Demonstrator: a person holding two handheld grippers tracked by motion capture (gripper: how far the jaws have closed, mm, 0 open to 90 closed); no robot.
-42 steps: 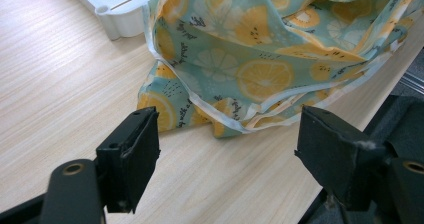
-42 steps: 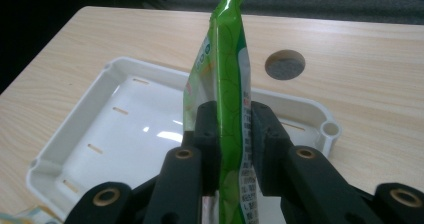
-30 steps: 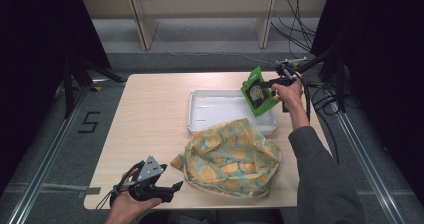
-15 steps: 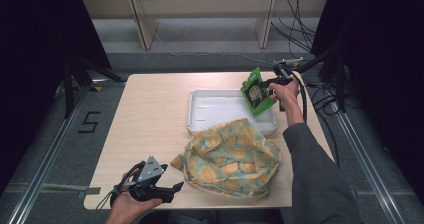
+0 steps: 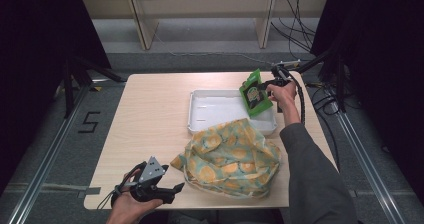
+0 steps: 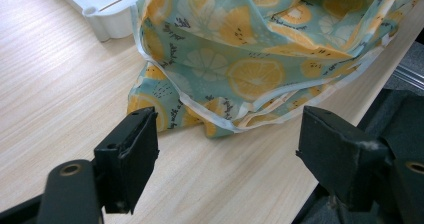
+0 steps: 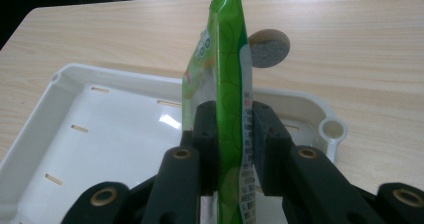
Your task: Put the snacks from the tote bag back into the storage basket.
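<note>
Green pouch (image 5: 254, 93) in raised right tongs (image 5: 265, 87)

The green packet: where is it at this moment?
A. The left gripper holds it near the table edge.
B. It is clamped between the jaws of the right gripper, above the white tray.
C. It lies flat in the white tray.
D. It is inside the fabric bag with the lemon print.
B: the right gripper is closed on the green packet, which stands on edge over the white tray, not lying in it.
</note>
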